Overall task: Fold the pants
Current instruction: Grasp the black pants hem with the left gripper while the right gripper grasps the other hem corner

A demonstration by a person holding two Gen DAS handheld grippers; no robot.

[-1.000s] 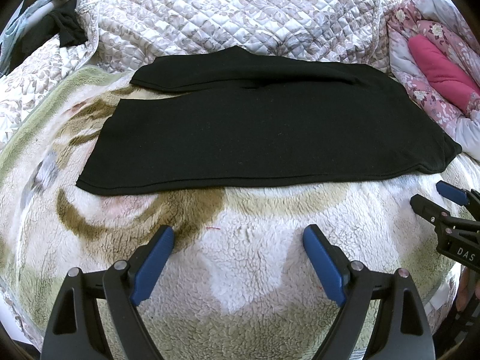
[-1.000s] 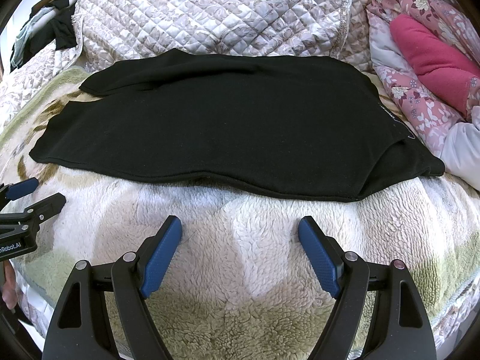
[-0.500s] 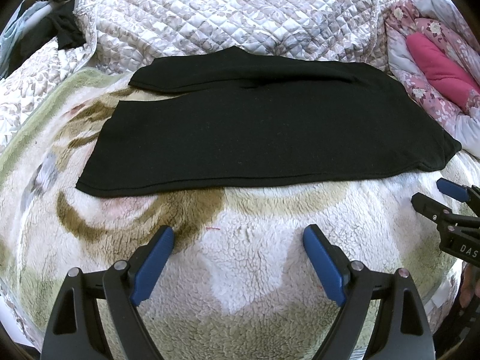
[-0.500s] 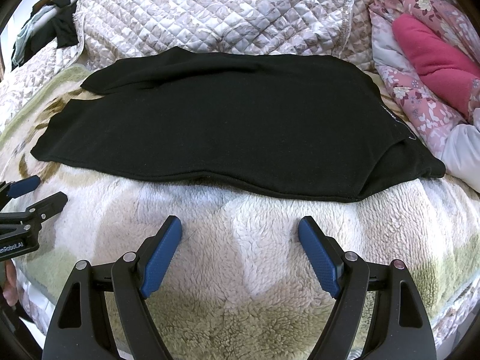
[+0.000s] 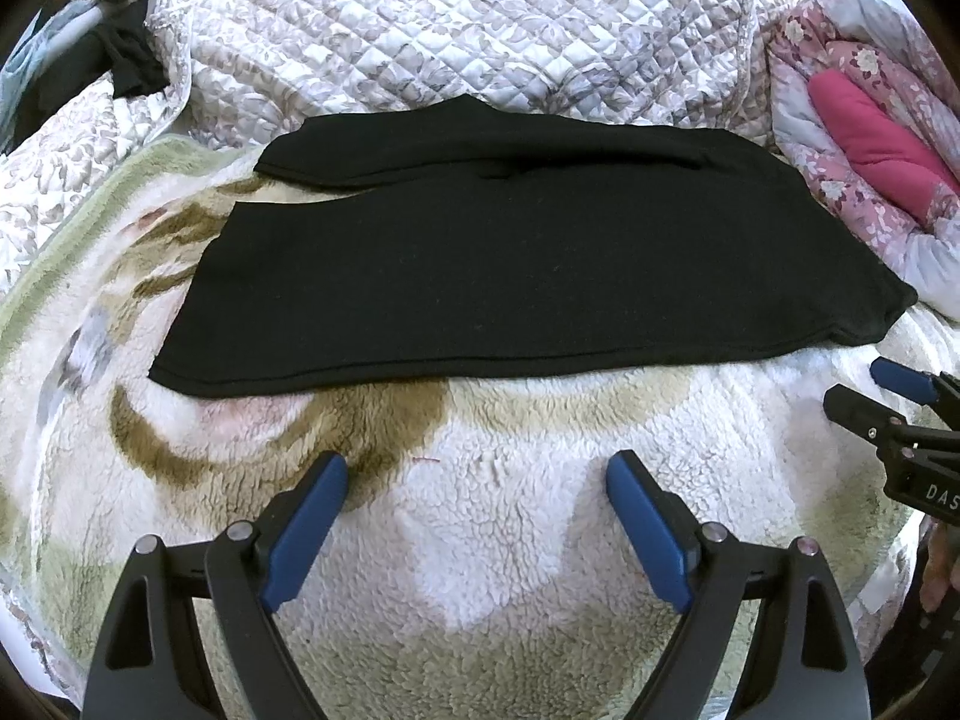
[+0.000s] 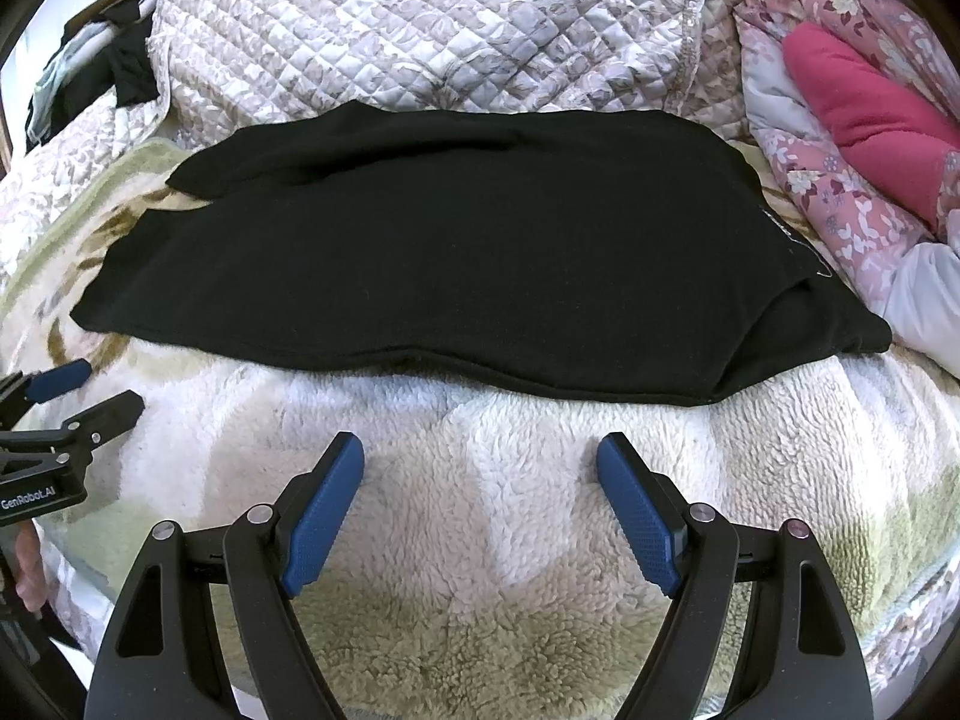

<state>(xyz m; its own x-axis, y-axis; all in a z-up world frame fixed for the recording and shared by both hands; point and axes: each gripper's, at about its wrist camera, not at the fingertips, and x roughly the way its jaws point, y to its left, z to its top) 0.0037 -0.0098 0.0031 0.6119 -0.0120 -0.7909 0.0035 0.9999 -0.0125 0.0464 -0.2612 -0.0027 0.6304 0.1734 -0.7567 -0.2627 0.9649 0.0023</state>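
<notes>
Black pants [image 5: 528, 252] [image 6: 456, 252] lie flat across a fleecy cream blanket [image 5: 492, 516], one leg folded over the other, leg ends to the left and waist to the right. My left gripper [image 5: 477, 474] hovers open over the blanket, short of the pants' near edge, with nothing between its blue pads. My right gripper [image 6: 480, 456] is open too, just short of the near hem. Each gripper shows at the edge of the other's view: the right one [image 5: 864, 390] at far right, the left one [image 6: 90, 384] at far left.
A quilted grey-white cover [image 5: 456, 24] rises behind the pants. Pink floral bedding with a magenta cushion [image 5: 870, 120] lies at the right. Dark clothes [image 5: 126, 60] hang at the back left. A person's fingers [image 6: 27, 564] show at the left edge.
Almost nothing: both grippers stay open and drift very slightly. The pants have not moved.
</notes>
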